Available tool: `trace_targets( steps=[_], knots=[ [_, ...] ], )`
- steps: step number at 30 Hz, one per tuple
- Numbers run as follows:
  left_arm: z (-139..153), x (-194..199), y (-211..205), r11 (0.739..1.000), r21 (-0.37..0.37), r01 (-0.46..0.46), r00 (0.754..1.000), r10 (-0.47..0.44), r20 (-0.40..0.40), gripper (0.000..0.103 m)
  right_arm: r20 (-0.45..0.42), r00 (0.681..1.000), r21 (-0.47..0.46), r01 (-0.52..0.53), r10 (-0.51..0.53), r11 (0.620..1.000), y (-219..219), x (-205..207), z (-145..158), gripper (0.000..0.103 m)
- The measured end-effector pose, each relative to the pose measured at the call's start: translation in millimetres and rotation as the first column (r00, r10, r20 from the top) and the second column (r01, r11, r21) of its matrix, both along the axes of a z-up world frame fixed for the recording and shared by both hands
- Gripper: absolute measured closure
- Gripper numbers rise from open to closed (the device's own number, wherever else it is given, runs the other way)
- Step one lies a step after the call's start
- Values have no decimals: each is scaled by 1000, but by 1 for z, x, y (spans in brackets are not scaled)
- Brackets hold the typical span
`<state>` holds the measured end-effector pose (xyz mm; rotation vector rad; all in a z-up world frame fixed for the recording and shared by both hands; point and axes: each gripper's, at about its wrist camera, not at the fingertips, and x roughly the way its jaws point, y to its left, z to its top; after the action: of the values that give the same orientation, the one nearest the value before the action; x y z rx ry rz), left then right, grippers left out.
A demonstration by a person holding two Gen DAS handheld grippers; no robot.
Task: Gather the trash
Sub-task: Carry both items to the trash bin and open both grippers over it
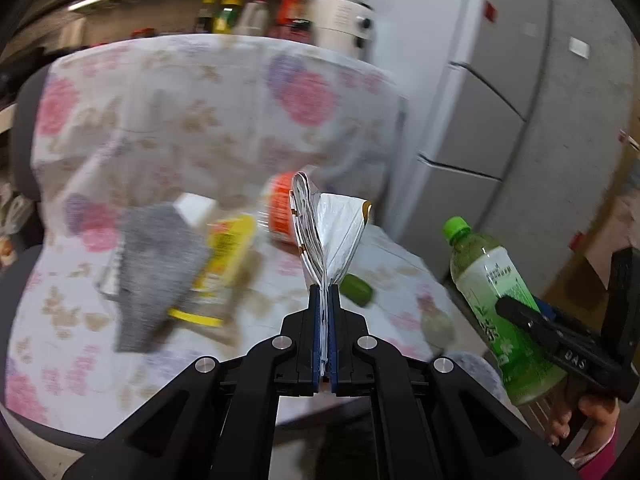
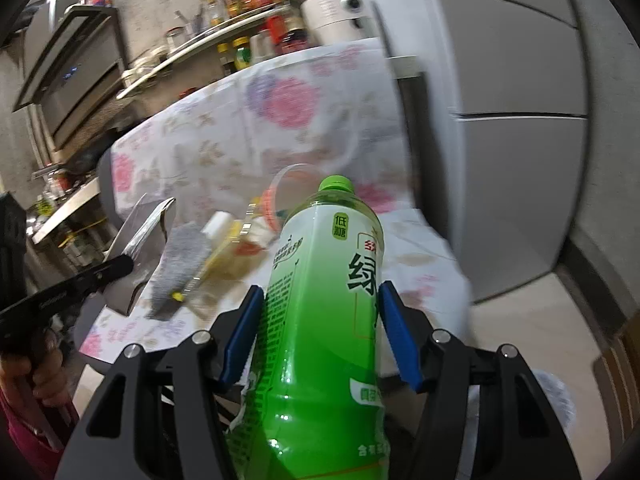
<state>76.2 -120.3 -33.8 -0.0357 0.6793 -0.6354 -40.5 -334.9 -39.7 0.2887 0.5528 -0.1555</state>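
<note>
We see the left gripper point(image 1: 325, 292) clamped tight on a crumpled foil wrapper point(image 1: 328, 228) — raised above the floral tablecloth point(image 1: 192, 92). The right gripper point(image 2: 320, 300) grips a green tea bottle point(image 2: 320, 300) — cap up, past the cloth's right edge.

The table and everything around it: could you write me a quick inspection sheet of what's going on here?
Surface: table under a floral cloth.
Job's things: silvery wrapper pinched in the left gripper; green tea bottle clamped in the right gripper, both lifted off the cloth.
Clutter: grey cloth, yellow-labelled bottle lying down, orange-lidded container, small green piece; all blurred.
Grippers: left shut on the wrapper, right shut on the bottle.
Cables: nothing seen.
Surroundings: fridge, shelf of condiment bottles, white appliance, range hood.
</note>
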Motion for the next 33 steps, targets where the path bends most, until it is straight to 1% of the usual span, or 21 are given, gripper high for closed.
trace_targets(
  steps=[4,8,9,10,13,18,21,23,26,29,30,31,33],
  knots=[
    [-8,-15,-33,997,-10,76,997,-76,3,99,-10,996,-35,86,-86,996,-18,-35,0,44],
    [-18,-32,-74,986,2,167,986,-167,5,99,-14,986,-54,165,-166,985,-34,-70,-5,44],
    [-21,-38,-85,981,10,193,981,-193,10,99,-11,981,-55,195,-196,979,-41,-81,-8,44],
    [-29,-45,-101,972,17,233,972,-233,2,99,-10,977,-54,212,-213,976,-44,-88,-10,44],
    [-47,-63,-135,947,12,320,947,-320,-30,99,-4,961,-46,277,-277,960,-63,-114,-23,44],
    [-74,-87,-179,915,-1,403,914,-402,-55,99,10,938,-65,347,-347,935,-85,-143,-44,44],
    [-84,-102,-206,890,18,456,888,-454,-72,99,12,927,-58,375,-375,925,-98,-154,-58,44],
    [-88,-108,-222,877,39,479,877,-476,-69,99,-9,920,-62,391,-392,919,-106,-158,-68,44],
    [-94,-111,-244,866,61,496,868,-492,-67,99,-51,909,-23,414,-414,910,-124,-161,-90,44],
    [-100,-113,-261,859,79,506,862,-502,-67,99,-84,900,-3,428,-427,904,-134,-160,-106,44],
    [-102,-114,-268,854,99,510,860,-506,-70,98,-95,899,-1,430,-428,903,-137,-158,-109,44],
    [-106,-115,-275,851,120,512,859,-507,-73,94,-104,895,1,436,-434,900,-141,-157,-114,44],
    [-114,-113,-286,845,147,515,857,-507,-92,94,-134,888,20,447,-441,894,-153,-151,-128,43]
  ],
)
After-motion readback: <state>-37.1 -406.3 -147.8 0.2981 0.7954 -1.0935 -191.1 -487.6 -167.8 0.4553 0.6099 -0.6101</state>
